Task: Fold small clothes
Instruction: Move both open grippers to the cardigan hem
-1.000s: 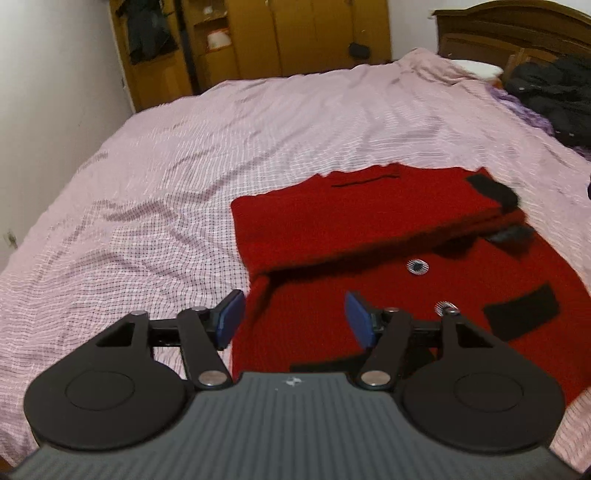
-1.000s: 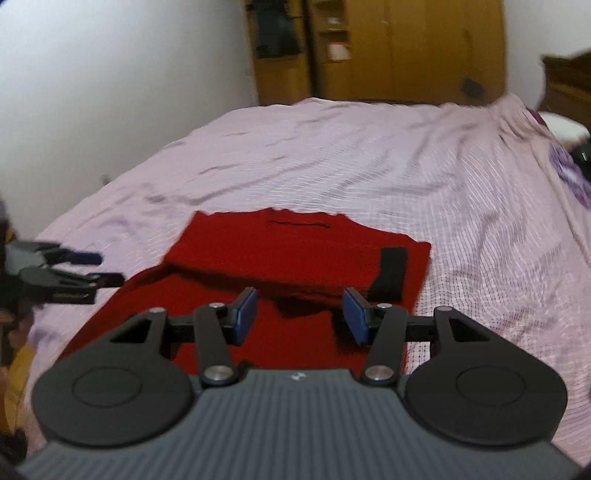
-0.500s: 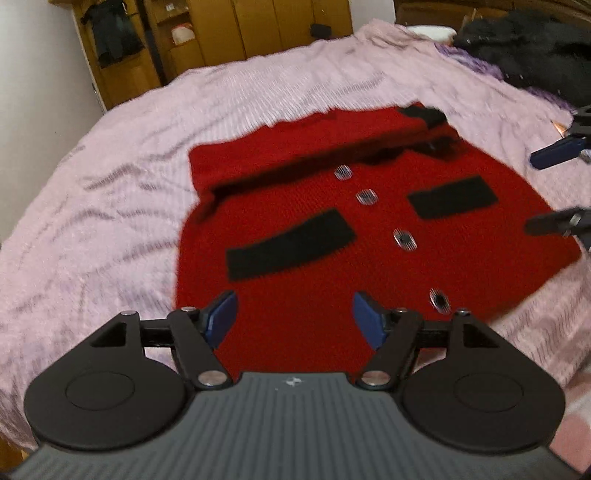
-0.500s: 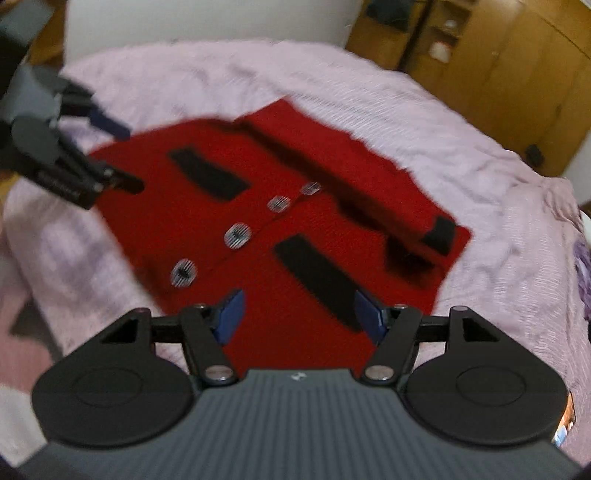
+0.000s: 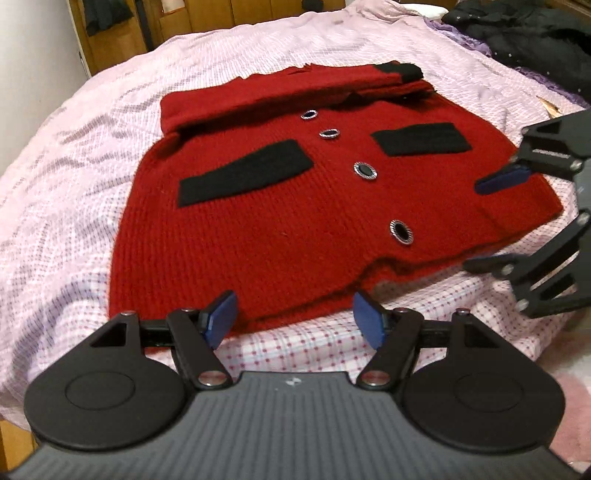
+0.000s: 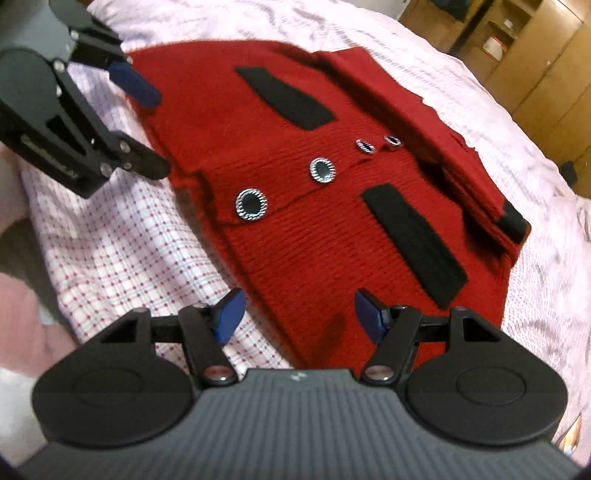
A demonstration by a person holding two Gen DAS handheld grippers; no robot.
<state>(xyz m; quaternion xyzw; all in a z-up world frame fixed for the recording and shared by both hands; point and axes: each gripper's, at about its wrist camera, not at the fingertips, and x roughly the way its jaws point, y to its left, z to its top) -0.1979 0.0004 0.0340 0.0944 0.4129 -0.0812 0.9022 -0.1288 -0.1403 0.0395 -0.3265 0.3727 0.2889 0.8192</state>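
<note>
Bed: pink checked bedsheet (image 5: 66, 206) covers it, with wooden wardrobes (image 6: 535, 55) behind the far edge.
Left gripper: my left gripper (image 5: 293, 319) hangs over the near edge, blue pads apart and empty, at the hem's left corner.
Cardigan: red knitted cardigan with black pocket bands and round silver-rimmed buttons (image 5: 295, 206) lies flat near the near edge, its top part folded over along the far side.
Right gripper: my right gripper (image 6: 297, 314) has just been opening; jaws spread, nothing between them, over the hem's right corner.
Far right: dark clothes (image 5: 524, 33) piled at the bed's far right corner.
</note>
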